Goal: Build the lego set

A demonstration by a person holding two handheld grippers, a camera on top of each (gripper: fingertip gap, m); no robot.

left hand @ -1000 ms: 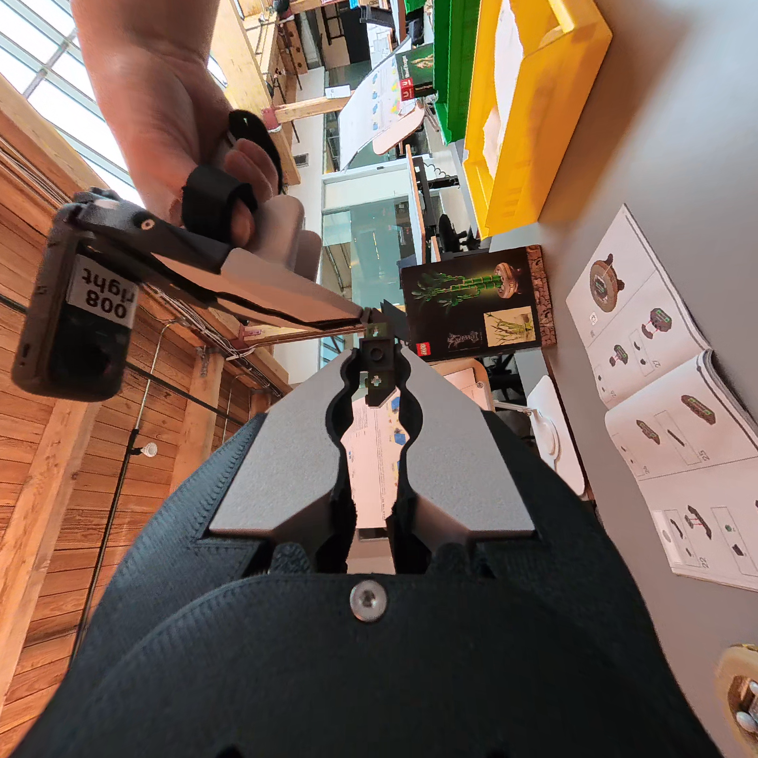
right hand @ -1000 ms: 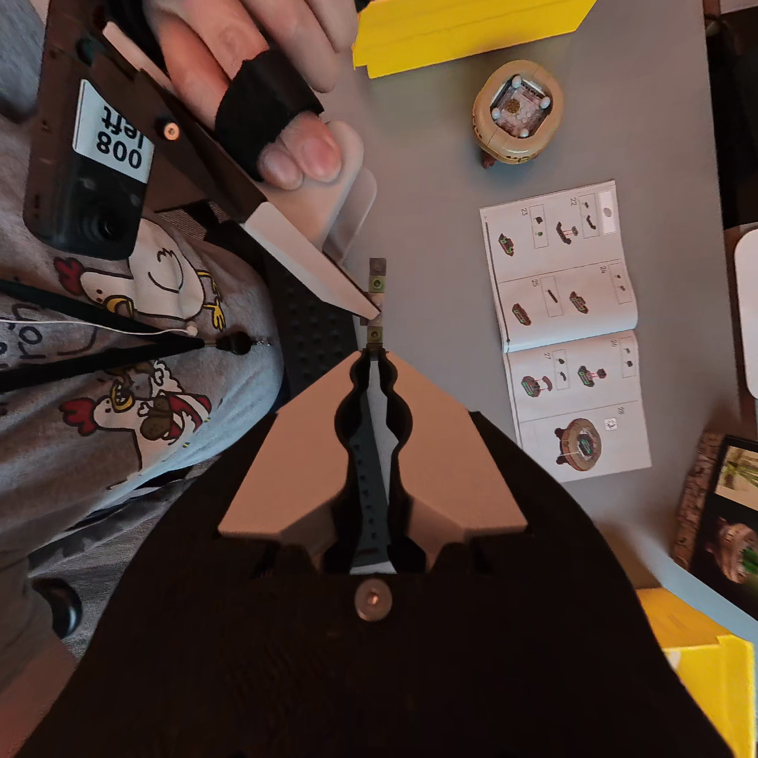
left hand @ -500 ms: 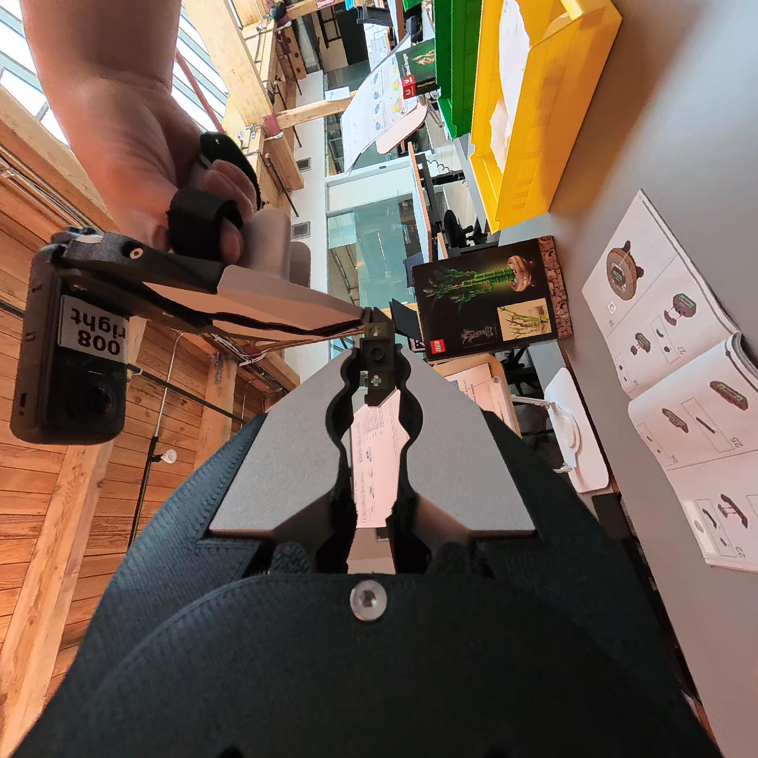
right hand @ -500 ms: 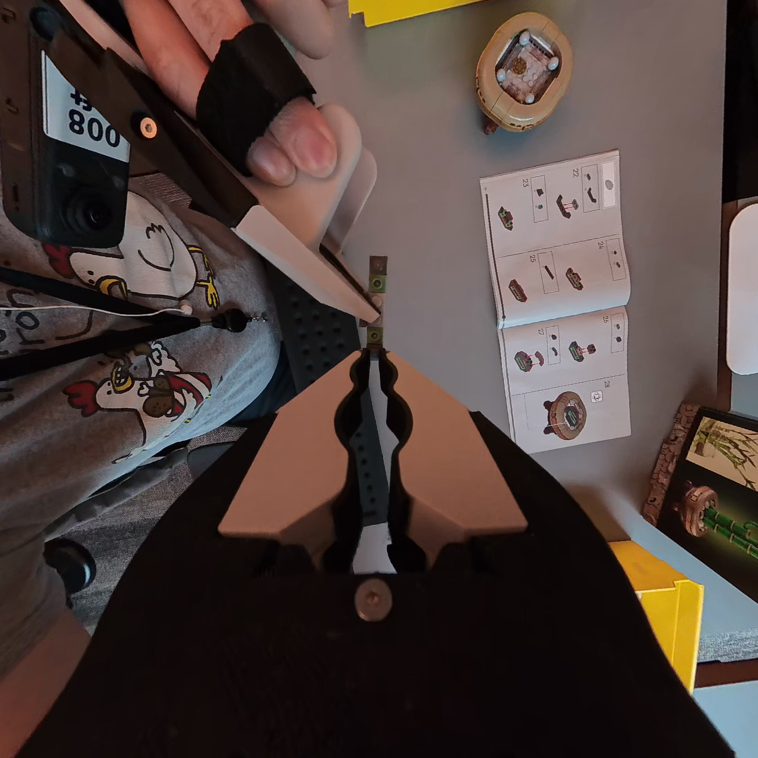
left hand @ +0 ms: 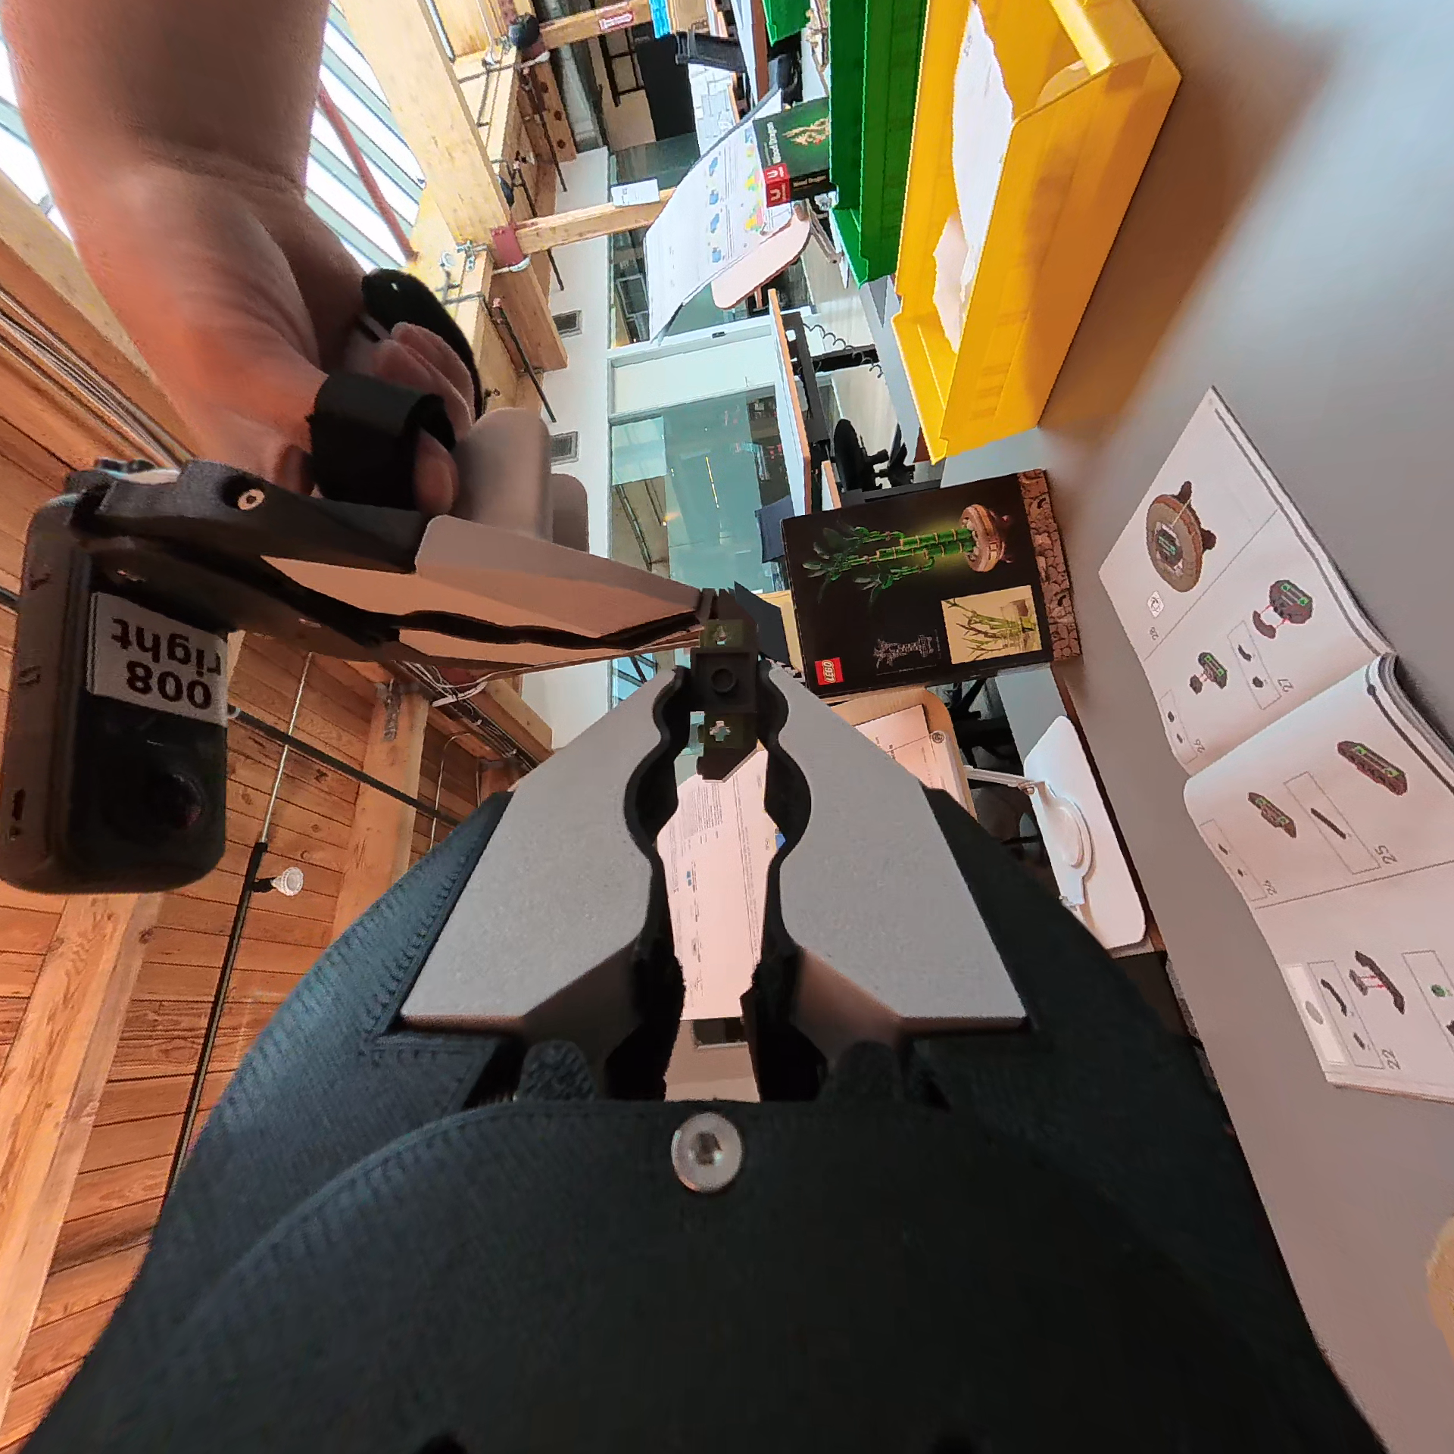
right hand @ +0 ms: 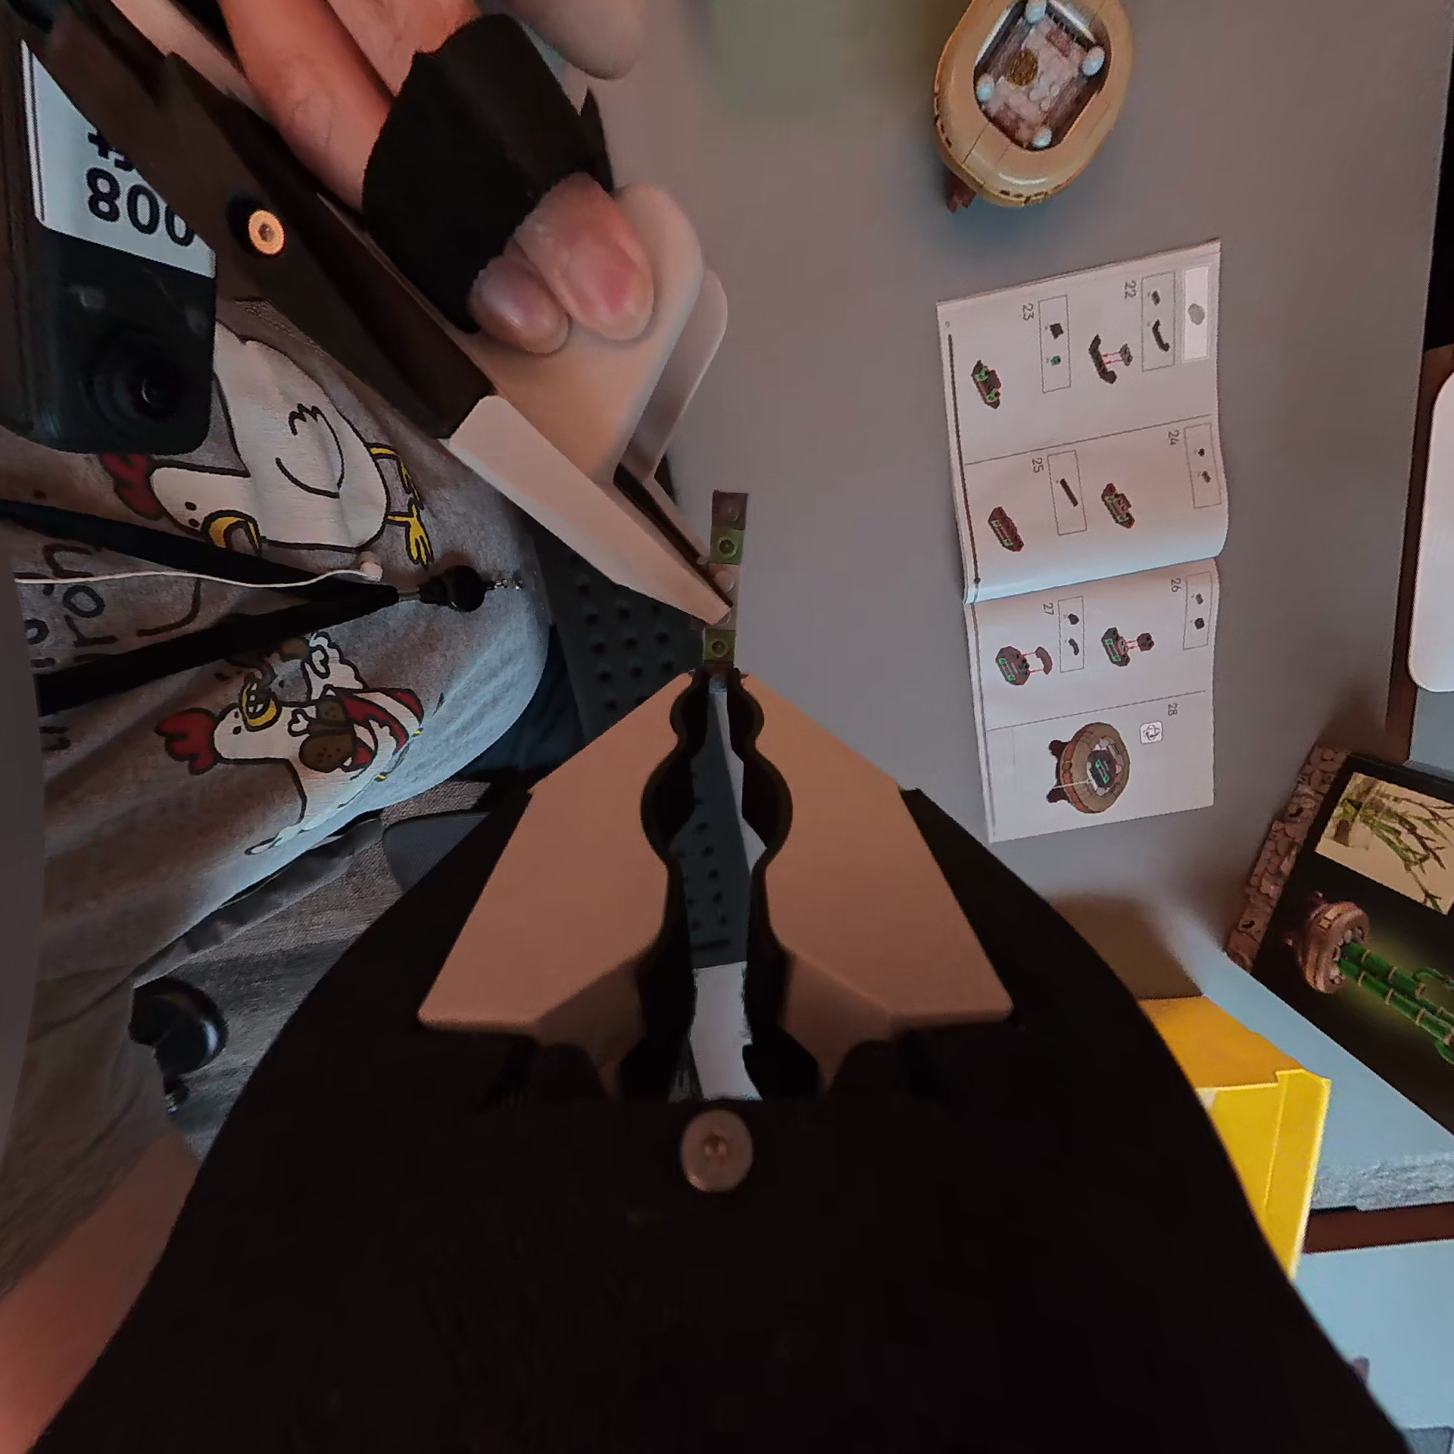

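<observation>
A small lego strip of dark and olive-green pieces (right hand: pixel 725 543) is held in the air between both grippers. In the right wrist view my right gripper (right hand: pixel 717 675) is shut on its near end. The left gripper (right hand: pixel 720 594) comes in from the upper left and is shut on its middle. In the left wrist view my left gripper (left hand: pixel 720 683) is shut on the strip (left hand: pixel 720 732), and the right gripper (left hand: pixel 710 620) pinches its far end from the left. A tan round lego pot base (right hand: pixel 1031 102) stands on the grey table (right hand: pixel 826 393).
An open instruction booklet (right hand: pixel 1086 535) lies on the table right of the grippers; it also shows in the left wrist view (left hand: pixel 1298 747). The lego box (left hand: pixel 928 582) stands beyond it. A yellow bin (left hand: pixel 1023 220) and a green bin (left hand: pixel 865 118) sit at the far edge. The person's lap is at left. My two grippers' fingertips are within a few centimetres of each other. The tan round lego pot base (right hand: pixel 1031 102) lies around 35 centimeters away from my left fingertips.
Both grippers have drifted a little together with the strip, so the booklet and pot base shift in view. Both holds on the strip are the same.
</observation>
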